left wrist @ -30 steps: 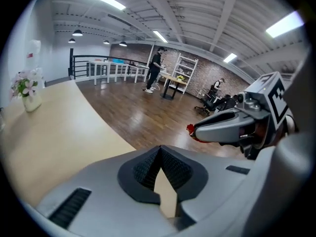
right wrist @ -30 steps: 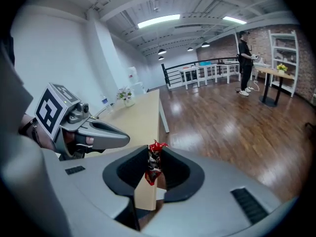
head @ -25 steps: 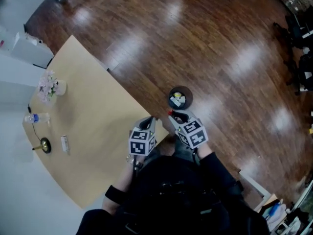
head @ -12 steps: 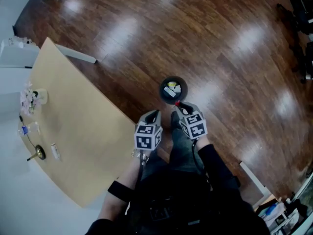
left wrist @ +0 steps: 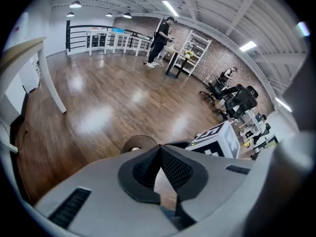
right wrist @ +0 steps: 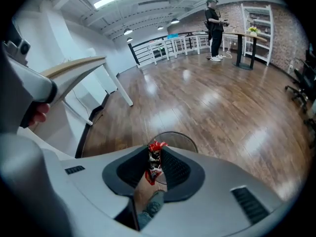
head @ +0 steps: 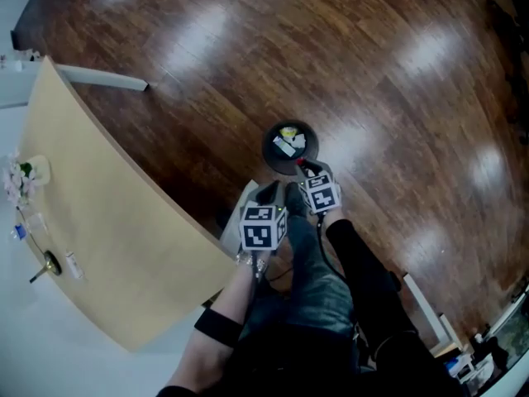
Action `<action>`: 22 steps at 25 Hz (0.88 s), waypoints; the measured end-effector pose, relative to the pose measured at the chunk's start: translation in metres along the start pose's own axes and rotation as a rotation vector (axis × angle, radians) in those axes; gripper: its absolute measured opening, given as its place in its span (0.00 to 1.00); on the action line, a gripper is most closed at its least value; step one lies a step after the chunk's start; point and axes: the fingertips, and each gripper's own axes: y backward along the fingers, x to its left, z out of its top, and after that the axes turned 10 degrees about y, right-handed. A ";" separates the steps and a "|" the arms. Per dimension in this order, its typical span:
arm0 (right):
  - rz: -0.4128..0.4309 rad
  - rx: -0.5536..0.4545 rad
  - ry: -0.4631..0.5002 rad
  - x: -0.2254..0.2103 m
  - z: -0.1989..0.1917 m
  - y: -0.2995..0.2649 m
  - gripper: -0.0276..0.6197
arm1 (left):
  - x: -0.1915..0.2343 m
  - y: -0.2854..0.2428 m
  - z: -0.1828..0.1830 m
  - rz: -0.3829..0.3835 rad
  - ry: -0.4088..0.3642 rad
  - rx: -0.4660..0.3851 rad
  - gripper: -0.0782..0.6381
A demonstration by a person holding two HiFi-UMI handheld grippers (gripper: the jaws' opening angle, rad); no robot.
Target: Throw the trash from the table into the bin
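Note:
A red crumpled wrapper [right wrist: 153,168] is pinched between the pads of my right gripper [right wrist: 155,151], its red end sticking out past the tips. In the head view that gripper [head: 305,169] hangs at the near rim of the round dark bin [head: 289,145] on the wood floor. The bin holds yellow and white scraps. Its rim [right wrist: 183,136] shows just beyond the right jaws. My left gripper [head: 266,192] hangs beside the right one, a little nearer the table. Its jaws meet at the tips [left wrist: 159,147] with nothing between them, and the bin [left wrist: 137,143] peeks out behind them.
The beige table [head: 107,222] stands at the left, with flowers [head: 20,176], a bottle [head: 23,227], a small dark stand [head: 50,263] and a small white packet [head: 73,265] at its far side. The person's legs [head: 310,255] stand right behind the bin.
Both grippers have sunk and moved away from the table edge toward the bin. The right one, with the red wrapper, is now at the bin's rim. The table has slid left in view.

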 end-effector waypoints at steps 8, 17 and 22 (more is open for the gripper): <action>-0.002 0.093 -0.052 -0.020 -0.033 -0.047 0.40 | 0.004 -0.017 -0.011 0.011 0.029 0.014 0.12; 0.007 0.050 -0.081 -0.008 -0.026 -0.016 0.43 | -0.001 -0.008 -0.008 0.014 0.023 0.000 0.12; 0.012 -0.036 -0.115 0.003 0.000 0.037 0.43 | -0.020 0.015 0.002 -0.011 -0.015 -0.016 0.12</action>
